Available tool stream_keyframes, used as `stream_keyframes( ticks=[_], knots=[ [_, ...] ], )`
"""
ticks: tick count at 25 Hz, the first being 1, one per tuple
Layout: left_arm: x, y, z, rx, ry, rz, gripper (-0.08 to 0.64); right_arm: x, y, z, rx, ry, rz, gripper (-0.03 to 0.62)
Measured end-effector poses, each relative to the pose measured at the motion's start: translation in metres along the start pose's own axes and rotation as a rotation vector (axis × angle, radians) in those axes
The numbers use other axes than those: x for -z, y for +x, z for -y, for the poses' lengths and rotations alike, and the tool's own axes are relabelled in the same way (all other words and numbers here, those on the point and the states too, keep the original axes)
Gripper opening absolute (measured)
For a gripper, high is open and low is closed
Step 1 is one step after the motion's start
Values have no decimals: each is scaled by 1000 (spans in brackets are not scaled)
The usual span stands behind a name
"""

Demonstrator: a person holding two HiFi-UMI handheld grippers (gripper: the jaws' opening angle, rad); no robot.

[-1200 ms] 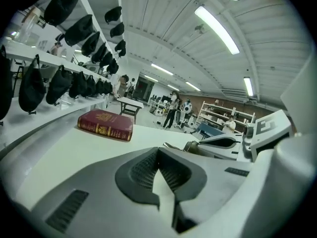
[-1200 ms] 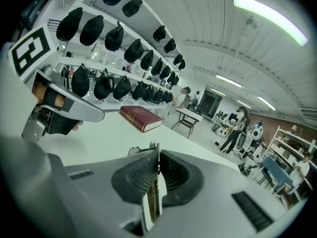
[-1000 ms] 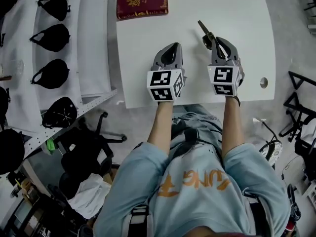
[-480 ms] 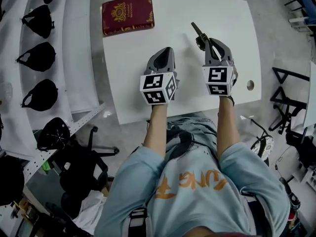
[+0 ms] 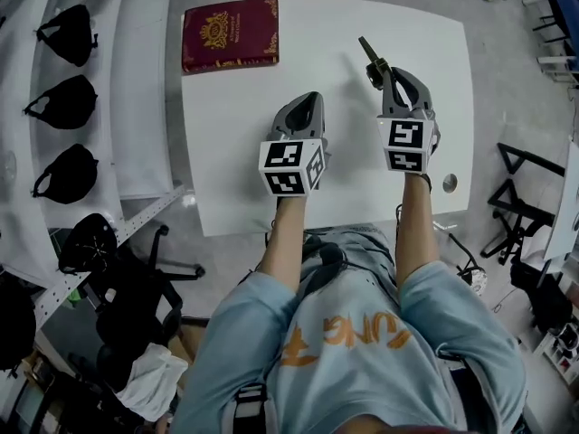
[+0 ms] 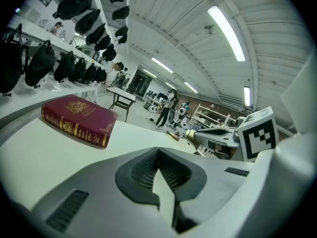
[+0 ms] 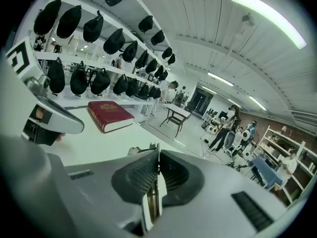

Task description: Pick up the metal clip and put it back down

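White table (image 5: 235,152), one book (image 5: 230,34), one metal clip (image 5: 371,57)

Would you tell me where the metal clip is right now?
Head view: the metal clip is clamped in the right gripper, over the white table, right of the red book.

The book (image 5: 230,34) fills the bench's (image 5: 226,152) far left corner. Open surface lies along the right edge and between the left hand-held gripper (image 5: 311,99) and the right hand-held gripper (image 5: 392,69), whose clip (image 5: 371,52) juts toward the far edge.
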State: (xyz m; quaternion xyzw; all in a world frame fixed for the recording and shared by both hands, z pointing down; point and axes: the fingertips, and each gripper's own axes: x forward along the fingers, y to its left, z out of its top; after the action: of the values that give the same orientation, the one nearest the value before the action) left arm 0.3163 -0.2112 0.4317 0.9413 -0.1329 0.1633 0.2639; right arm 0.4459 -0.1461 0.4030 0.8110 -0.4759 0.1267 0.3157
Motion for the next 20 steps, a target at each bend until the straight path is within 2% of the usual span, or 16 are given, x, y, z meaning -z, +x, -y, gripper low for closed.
stream_keyframes(
  ticks=[20],
  knots=[
    [8,110,23,-18,-60,-45,21,20,115,85,-58,-65,8,34]
  ],
)
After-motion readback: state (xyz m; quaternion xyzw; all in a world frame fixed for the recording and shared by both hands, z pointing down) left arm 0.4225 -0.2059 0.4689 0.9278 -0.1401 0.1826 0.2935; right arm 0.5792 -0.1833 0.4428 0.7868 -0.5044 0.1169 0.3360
